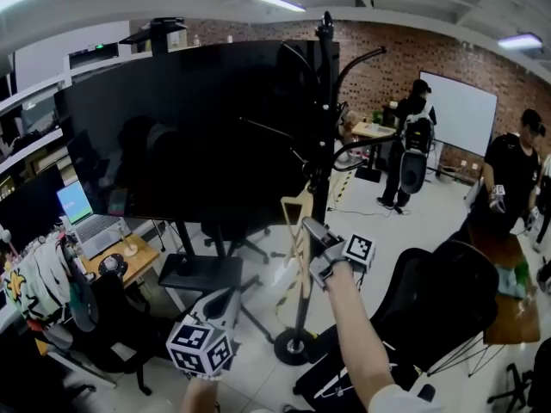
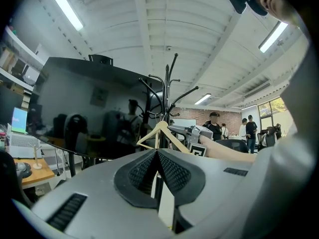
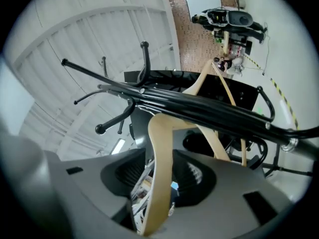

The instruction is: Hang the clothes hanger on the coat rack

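1. Reaching up beside the coat rack (image 1: pixel 324 76), the right gripper (image 1: pixel 312 231) is seen about halfway up the black pole (image 3: pixel 209 108). The wooden clothes hanger (image 1: pixel 300 231) is set between the gripper and that pole.
2. In the right gripper view, one arm of the clothes hanger is passed between the jaws, which are set partly apart. A gap is visible between the wood and one pad (image 3: pixel 127 171), so the wood is judged to be loosely enclosed rather than pinched.
3. The clothes hanger is turned so that its apex is aimed at the pegs (image 3: pixel 99 129), and the pole is seen crossing in front of its triangle. This placing is judged to bring the hook to a peg. Whether the hook is seated cannot be told, since it is lost against the dark branches.
4. The right gripper is tipped upward, probably so that the weight is taken at the hook end rather than by the jaws.
5. The left gripper (image 1: pixel 231 292) is held low and well apart from the coat rack. Its jaws are closed together on nothing, and it is judged to be kept clear as a spare.
6. The round base (image 1: pixel 293 347) is planted on the floor. If the hook is not seated, a drop down the pole is the risk of so slack a hold.
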The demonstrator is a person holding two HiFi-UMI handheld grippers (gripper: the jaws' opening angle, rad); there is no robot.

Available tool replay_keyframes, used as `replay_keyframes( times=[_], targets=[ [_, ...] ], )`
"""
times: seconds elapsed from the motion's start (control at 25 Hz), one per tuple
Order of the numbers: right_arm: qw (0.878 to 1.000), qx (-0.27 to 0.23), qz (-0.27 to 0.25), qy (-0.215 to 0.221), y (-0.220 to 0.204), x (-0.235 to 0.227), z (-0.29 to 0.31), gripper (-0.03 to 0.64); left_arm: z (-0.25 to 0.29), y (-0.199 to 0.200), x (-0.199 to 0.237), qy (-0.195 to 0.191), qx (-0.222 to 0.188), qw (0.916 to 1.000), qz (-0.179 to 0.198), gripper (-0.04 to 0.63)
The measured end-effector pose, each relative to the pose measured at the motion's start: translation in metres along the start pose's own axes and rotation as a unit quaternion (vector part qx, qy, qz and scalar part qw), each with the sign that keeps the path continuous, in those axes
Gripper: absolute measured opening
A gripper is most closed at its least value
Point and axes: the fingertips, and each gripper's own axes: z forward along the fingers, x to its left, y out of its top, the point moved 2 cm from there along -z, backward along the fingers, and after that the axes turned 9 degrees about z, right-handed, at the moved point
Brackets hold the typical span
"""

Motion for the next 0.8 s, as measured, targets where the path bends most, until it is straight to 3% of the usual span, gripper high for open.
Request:
replay_keyframes(
  times=[0.32, 0.48, 0.56, 0.68, 0.8],
  targets=[
    [0.998, -0.03, -0.04, -0.033, 0.006, 0.003, -0.033, 0.19, -0.012, 0.0, -0.016, -0.009, 0.0, 1.0, -0.001, -0.009],
    [0.993, -0.036, -0.092, -0.068, 0.003, 0.01, -0.054, 0.201, -0.019, -0.003, -0.026, -0.019, -0.001, 0.9998, -0.005, -0.009],
    [0.984, -0.043, -0.143, -0.094, -0.001, 0.016, -0.07, 0.201, -0.024, -0.005, -0.032, -0.026, -0.001, 0.9996, -0.008, -0.009],
    [0.961, -0.05, -0.234, -0.142, -0.016, 0.029, -0.094, 0.199, -0.033, -0.01, -0.04, -0.037, -0.002, 0.9992, -0.016, -0.009],
    [0.946, -0.042, -0.28, -0.157, -0.038, 0.047, -0.112, 0.188, -0.043, -0.016, -0.049, -0.047, -0.001, 0.9986, -0.023, -0.009]
  ],
)
